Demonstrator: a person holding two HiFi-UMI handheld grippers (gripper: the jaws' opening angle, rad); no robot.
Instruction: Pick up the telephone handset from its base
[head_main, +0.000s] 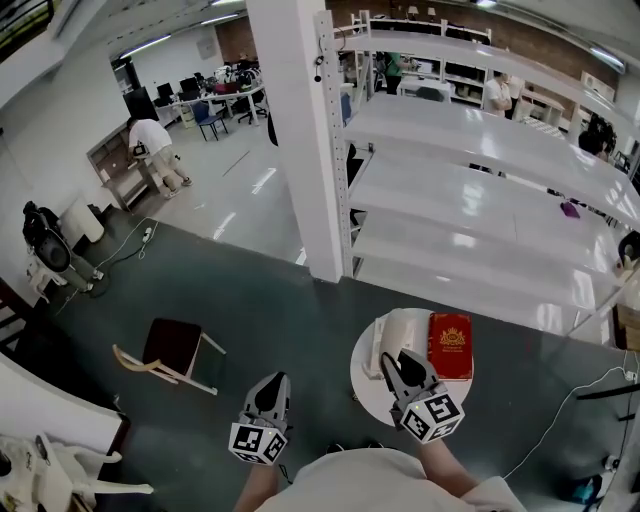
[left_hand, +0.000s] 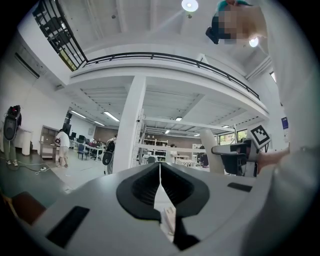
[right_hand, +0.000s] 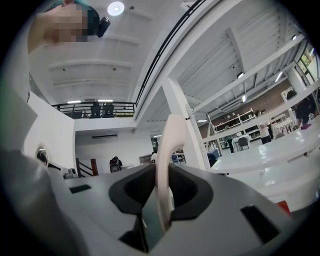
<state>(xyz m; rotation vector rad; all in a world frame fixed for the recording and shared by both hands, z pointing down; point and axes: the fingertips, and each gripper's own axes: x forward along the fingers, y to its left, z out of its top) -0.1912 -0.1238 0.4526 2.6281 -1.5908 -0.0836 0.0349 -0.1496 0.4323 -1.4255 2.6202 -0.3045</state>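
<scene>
In the head view a white telephone base (head_main: 408, 333) stands on a small round white table (head_main: 366, 392). My right gripper (head_main: 391, 361) is over the table's left part, shut on the cream handset (head_main: 377, 346). In the right gripper view the handset (right_hand: 167, 150) rises in a curve from between the closed jaws of that gripper (right_hand: 161, 200). My left gripper (head_main: 277, 381) hovers over the dark floor left of the table, shut with nothing in it; its own view shows the jaws of the gripper (left_hand: 160, 176) meeting. From there the right gripper (left_hand: 235, 159) and handset (left_hand: 209, 150) appear at the right.
A red book (head_main: 450, 346) lies on the table beside the base. A low chair with a brown seat (head_main: 172, 345) stands on the floor at the left. A white pillar (head_main: 300, 140) and long white shelves (head_main: 480, 190) lie ahead. A person (head_main: 155, 150) bends over far back.
</scene>
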